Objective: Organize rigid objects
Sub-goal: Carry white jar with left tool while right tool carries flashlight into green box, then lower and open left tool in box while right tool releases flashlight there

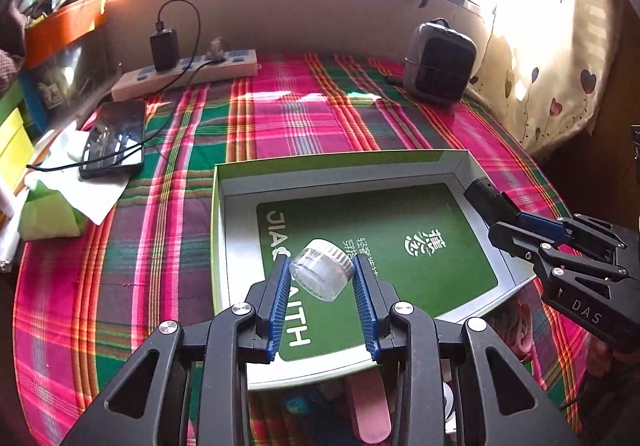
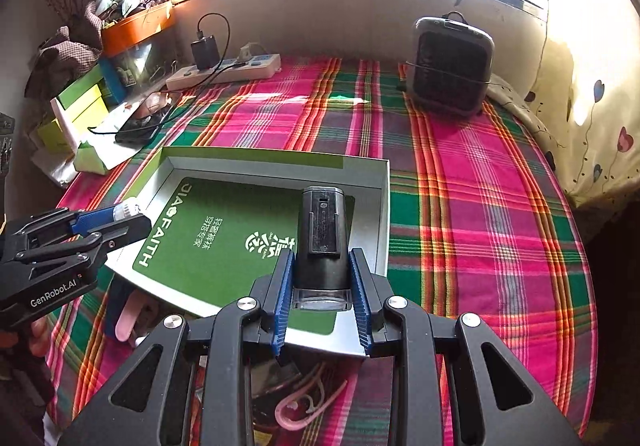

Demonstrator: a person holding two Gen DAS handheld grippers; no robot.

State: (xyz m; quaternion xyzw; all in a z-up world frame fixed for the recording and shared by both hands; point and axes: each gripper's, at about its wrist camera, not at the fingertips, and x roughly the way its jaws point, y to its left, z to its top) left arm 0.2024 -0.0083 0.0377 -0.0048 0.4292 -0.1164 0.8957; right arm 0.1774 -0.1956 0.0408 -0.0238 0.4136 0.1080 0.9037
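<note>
Left wrist view: left gripper (image 1: pixel 322 278) jaws clamped on small clear jar (image 1: pixel 322 273), carried over near-left part of open box (image 1: pixel 224 230); box bare, nothing put in yet.

Right wrist view: right gripper (image 2: pixel 322 286) jaws clamped on black gadget (image 2: pixel 322 236) above box's near edge. Pink items under grippers mostly hidden.

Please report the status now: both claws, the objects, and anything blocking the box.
Left claw shut on clear jar. Right claw shut on black device. Both over open box. Nothing in the way.
</note>
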